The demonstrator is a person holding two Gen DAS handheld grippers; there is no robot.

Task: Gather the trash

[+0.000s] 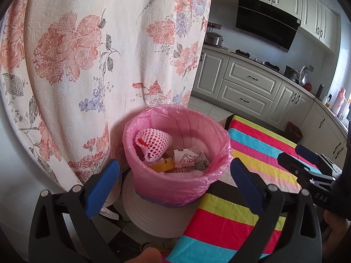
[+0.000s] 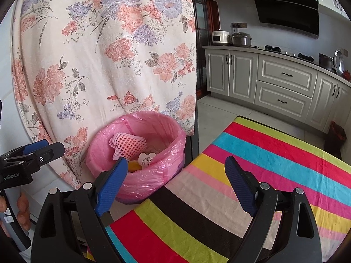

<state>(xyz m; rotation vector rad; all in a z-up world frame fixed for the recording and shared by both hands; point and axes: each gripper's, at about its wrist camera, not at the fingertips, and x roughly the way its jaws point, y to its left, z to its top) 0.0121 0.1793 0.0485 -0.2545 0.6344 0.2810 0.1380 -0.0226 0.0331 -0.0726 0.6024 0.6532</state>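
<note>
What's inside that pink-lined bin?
In the bin: a pink foam fruit net, a printed paper scrap, a patterned wrapper and something orange-yellow. These cover whatever lies deeper, so the bottom cannot be seen.

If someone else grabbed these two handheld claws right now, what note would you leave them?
Left claw: open, empty, poised in front of the trash bin.
Right claw: open, empty, over the striped cloth beside the bin.
Bin: lined with a pink bag, standing at the cloth's edge in front of the floral curtain.
Done: foam fruit net, printed paper scrap and other bits lie inside the bin.
Left: no loose trash shows on the visible cloth; check beyond these views before finishing.
</note>
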